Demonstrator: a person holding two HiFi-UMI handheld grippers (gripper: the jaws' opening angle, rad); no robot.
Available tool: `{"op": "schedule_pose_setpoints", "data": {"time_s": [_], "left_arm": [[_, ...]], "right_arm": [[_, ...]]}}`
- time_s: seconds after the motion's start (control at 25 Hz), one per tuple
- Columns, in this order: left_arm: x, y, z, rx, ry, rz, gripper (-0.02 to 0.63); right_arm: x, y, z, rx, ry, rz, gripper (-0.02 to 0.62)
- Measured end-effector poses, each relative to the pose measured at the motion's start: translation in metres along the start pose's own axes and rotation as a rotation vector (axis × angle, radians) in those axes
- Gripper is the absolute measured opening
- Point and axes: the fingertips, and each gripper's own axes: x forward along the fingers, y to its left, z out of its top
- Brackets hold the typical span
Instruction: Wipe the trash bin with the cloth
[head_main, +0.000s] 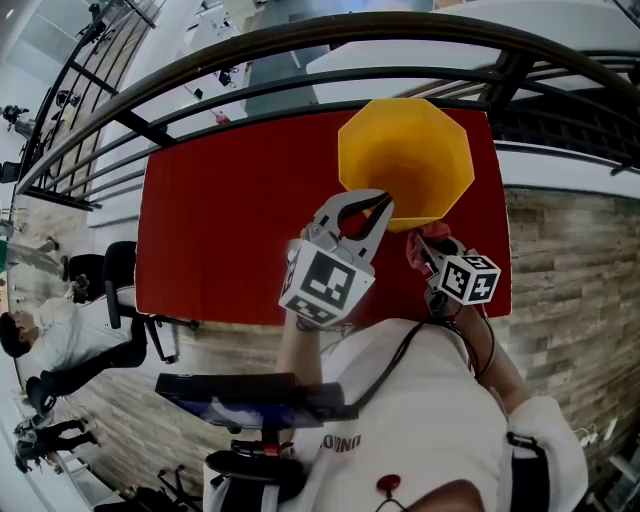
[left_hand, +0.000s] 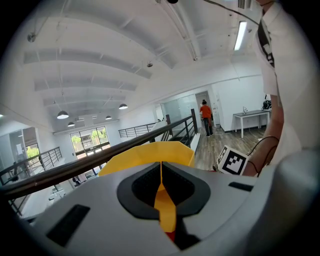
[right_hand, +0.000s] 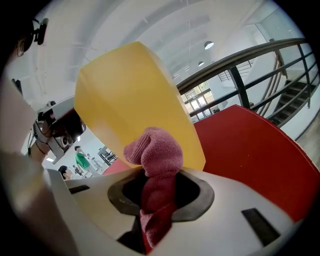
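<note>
Pink terry cloth (right_hand: 155, 155) is bunched between the jaws of the right gripper (right_hand: 156, 187), which are clenched on it. Its free end bulges against, or just off, the outer wall of the yellow trash bin (right_hand: 127, 95). The left gripper (left_hand: 161, 176) is clamped on the bin's near rim and steadies it on the red table (head_main: 230, 220). Wiping looks barely begun: only this near side is being reached, while the far walls and inside probably remain.

bin (head_main: 405, 160): on table (head_main: 230, 225), far-right part
L gripper (head_main: 372, 206): on bin's near rim
cloth (right_hand: 155, 155): in R gripper (head_main: 422, 246), by bin's near-right wall
railing (head_main: 300, 40): behind bin
</note>
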Motion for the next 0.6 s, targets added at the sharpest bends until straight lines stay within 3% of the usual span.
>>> {"op": "schedule_pose_setpoints", "data": {"time_s": [0.6], "left_arm": [[0.002,0.000,0.002,-0.006,-0.015,0.002,0.011]], "right_arm": [[0.021,-0.026,-0.026,-0.025,0.120,-0.090,0.100]]}}
